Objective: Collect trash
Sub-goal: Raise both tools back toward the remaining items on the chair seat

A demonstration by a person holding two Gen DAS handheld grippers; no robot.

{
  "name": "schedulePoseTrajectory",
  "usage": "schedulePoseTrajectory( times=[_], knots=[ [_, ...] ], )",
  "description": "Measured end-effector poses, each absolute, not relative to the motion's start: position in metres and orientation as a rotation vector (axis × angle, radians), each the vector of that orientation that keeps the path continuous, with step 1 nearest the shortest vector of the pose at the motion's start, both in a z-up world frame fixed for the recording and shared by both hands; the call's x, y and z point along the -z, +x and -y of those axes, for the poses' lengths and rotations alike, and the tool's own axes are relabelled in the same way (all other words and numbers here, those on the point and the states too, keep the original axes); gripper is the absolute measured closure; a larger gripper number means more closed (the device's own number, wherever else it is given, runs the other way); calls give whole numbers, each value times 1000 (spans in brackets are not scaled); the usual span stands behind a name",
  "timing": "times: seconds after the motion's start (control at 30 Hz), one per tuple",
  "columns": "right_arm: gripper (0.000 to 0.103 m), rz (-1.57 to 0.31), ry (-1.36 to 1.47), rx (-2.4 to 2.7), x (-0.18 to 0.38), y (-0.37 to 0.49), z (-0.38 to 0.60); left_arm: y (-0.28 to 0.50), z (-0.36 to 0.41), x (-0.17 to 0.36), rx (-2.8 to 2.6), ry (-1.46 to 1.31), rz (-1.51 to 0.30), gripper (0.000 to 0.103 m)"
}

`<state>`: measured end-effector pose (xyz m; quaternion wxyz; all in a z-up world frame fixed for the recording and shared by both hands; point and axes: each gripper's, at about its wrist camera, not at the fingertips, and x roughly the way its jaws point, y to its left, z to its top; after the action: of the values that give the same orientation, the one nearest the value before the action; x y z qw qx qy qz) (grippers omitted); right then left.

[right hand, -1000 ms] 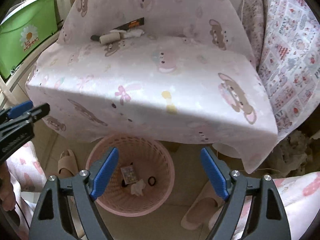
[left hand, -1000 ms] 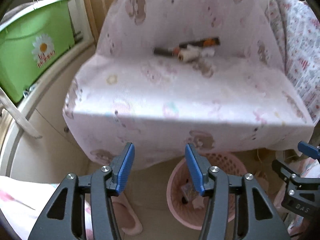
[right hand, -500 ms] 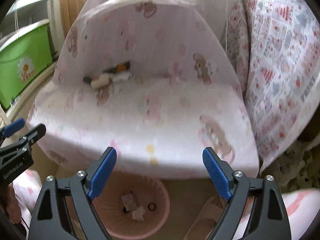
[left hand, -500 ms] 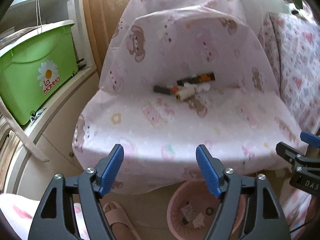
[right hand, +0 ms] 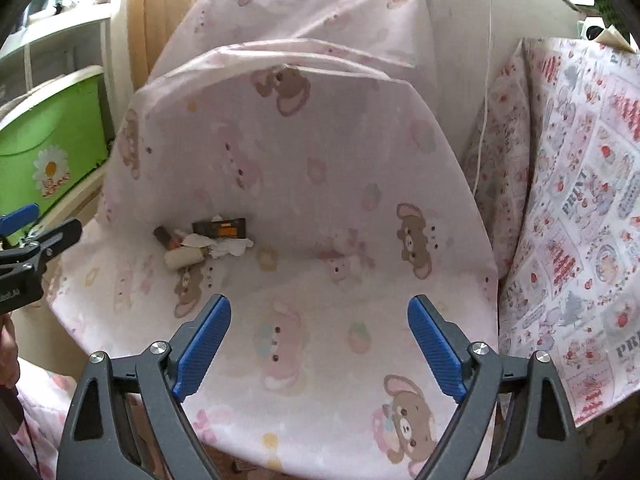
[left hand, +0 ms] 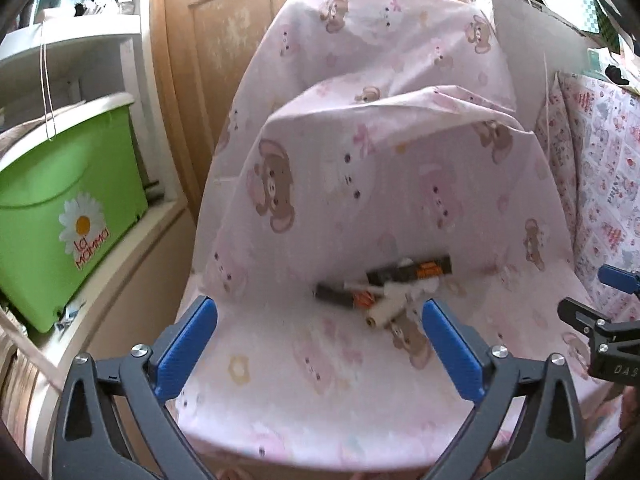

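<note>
A small heap of trash (left hand: 384, 288) lies at the back of a chair seat covered in pink bear-print cloth (left hand: 320, 380). It holds a black and orange wrapper (left hand: 416, 270), a dark tube (left hand: 334, 294), a cream paper roll (left hand: 384, 314) and crumpled white tissue (right hand: 228, 248). My left gripper (left hand: 320, 340) hangs in front of the heap with its jaws opening wide and nothing between them. My right gripper (right hand: 319, 344) is open and empty over the seat's front, right of the trash heap (right hand: 200, 240). The pink basket is out of sight below.
A green storage box (left hand: 60, 208) with a daisy label sits on a white ledge at the left. A wooden door (left hand: 240, 20) stands behind the chair. Patterned bedding (right hand: 580, 220) hangs at the right. Each gripper shows at the edge of the other's view.
Both grippers rose and tilted up from the pink basket on the floor toward the chair seat. The left jaws spread much wider. The basket dropped out of view.
</note>
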<state>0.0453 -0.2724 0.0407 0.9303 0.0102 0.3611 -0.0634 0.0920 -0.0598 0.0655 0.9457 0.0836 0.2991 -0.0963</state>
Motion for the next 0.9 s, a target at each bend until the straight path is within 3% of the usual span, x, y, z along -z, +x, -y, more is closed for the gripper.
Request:
schedulePoseTrajectory(
  times=[0.47, 0.53, 0.63, 0.7, 0.83, 0.9],
  knots=[
    [12, -815, -12, 136, 2, 61, 269, 127, 69, 2, 226, 143, -748, 1],
    [12, -814, -7, 130, 4, 63, 267, 137, 72, 9, 215, 121, -806, 5],
    [13, -810, 3, 140, 6, 66, 265, 147, 76, 14, 249, 94, -856, 21],
    [18, -812, 8, 139, 6, 67, 264, 155, 79, 17, 307, 45, -888, 34],
    [34, -823, 1, 131, 8, 69, 262, 170, 89, 26, 311, 24, -934, 36],
    [48, -838, -8, 129, 10, 70, 262, 174, 97, 31, 328, 50, -932, 37]
  ],
)
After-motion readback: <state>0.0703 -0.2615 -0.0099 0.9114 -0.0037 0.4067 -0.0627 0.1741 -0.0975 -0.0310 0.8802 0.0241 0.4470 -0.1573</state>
